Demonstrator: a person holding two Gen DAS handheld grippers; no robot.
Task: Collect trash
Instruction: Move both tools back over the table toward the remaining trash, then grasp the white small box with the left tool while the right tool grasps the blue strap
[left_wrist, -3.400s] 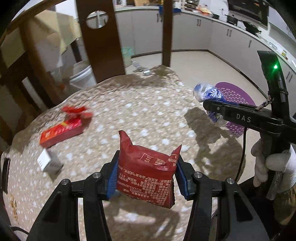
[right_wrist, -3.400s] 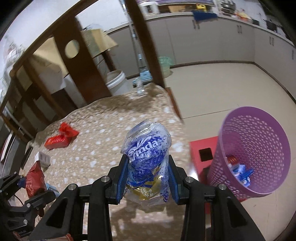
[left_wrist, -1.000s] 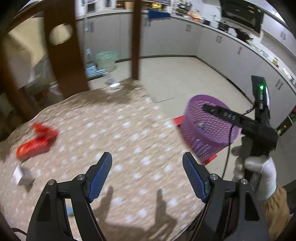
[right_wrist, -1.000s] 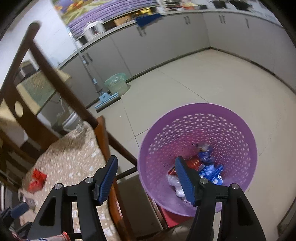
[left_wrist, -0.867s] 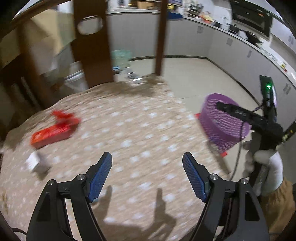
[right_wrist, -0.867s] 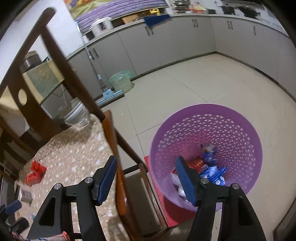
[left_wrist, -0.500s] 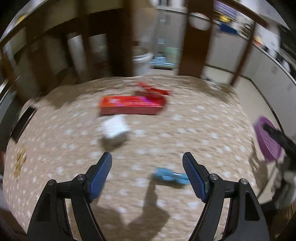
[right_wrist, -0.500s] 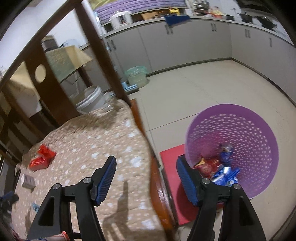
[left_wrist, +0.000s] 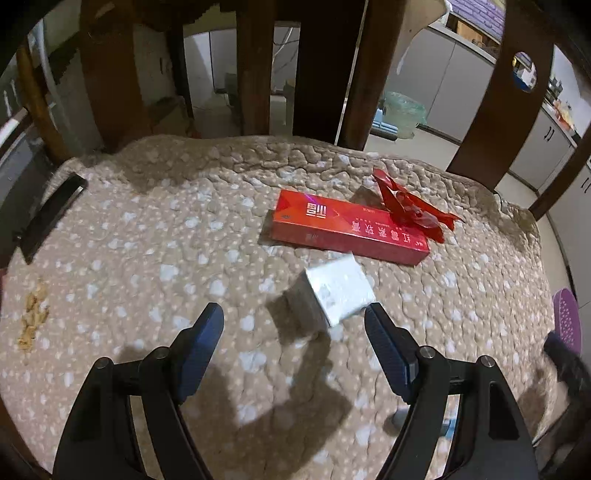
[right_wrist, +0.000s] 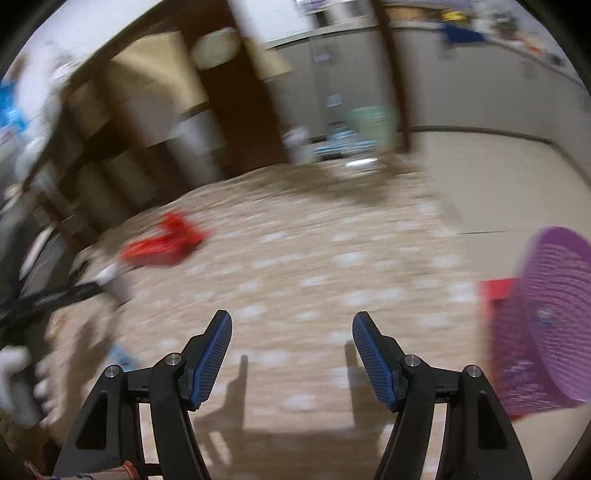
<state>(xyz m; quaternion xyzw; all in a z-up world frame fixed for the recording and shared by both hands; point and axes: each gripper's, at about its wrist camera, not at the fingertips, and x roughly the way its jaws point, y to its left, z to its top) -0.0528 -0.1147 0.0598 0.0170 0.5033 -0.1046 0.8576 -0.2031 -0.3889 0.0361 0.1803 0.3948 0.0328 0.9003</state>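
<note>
The left gripper (left_wrist: 293, 328) had its jaws wide apart, with nothing between them. It pointed down at a small silver-white box (left_wrist: 338, 291) on the lumpy tan spotted cloth (left_wrist: 147, 236). Just past it lay a long flat red carton (left_wrist: 347, 230) with a crumpled red wrapper (left_wrist: 410, 210) touching its far end. The right gripper (right_wrist: 291, 349) was empty too, jaws apart. The purple plastic basket (right_wrist: 550, 317) looked blurry, maybe on the floor beside the cloth.

Left claw (left_wrist: 293, 332): red packet gone, now empty over the white box (left_wrist: 338, 291).
Right claw (right_wrist: 291, 343): blue bag gone, swung from purple basket (right_wrist: 550, 317).
</note>
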